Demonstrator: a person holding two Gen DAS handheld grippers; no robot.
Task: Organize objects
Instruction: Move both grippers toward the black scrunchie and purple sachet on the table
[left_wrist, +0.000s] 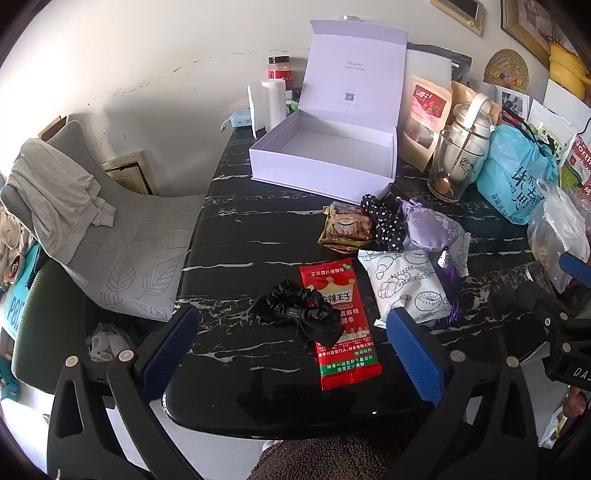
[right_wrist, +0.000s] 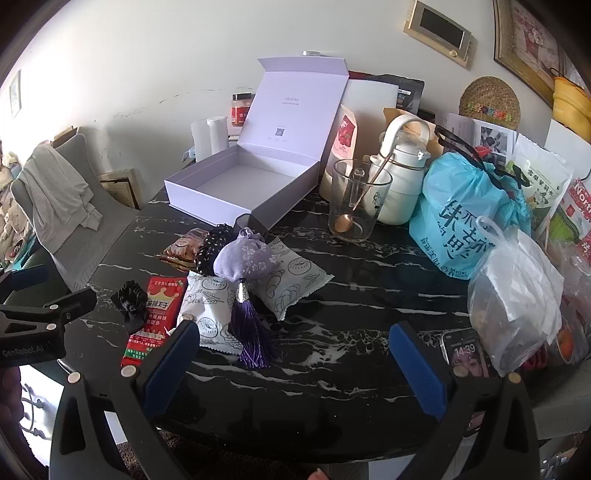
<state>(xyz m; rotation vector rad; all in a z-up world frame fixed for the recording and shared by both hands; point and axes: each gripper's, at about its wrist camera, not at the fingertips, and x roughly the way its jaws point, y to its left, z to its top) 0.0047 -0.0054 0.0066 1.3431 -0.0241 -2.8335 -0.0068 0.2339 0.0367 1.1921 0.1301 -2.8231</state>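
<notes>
We have the left gripper (left_wrist: 291, 354) spread wide, empty, low-centre of frame over the black scrunchie (left_wrist: 301, 308) lying on the red snack packet (left_wrist: 341, 323). Right gripper (right_wrist: 293, 363) also wide, empty, near the purple tassel sachet (right_wrist: 245, 258). Black marble table (right_wrist: 351, 295). Open lavender box (left_wrist: 325, 155) sits upper centre, white wall (left_wrist: 166, 66) behind.

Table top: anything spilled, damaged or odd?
No spill or damage visible. The loose pile sits outside the open empty box: black scrunchie lies across the red snack packet, and the purple sachet rests on the white packets.
</notes>
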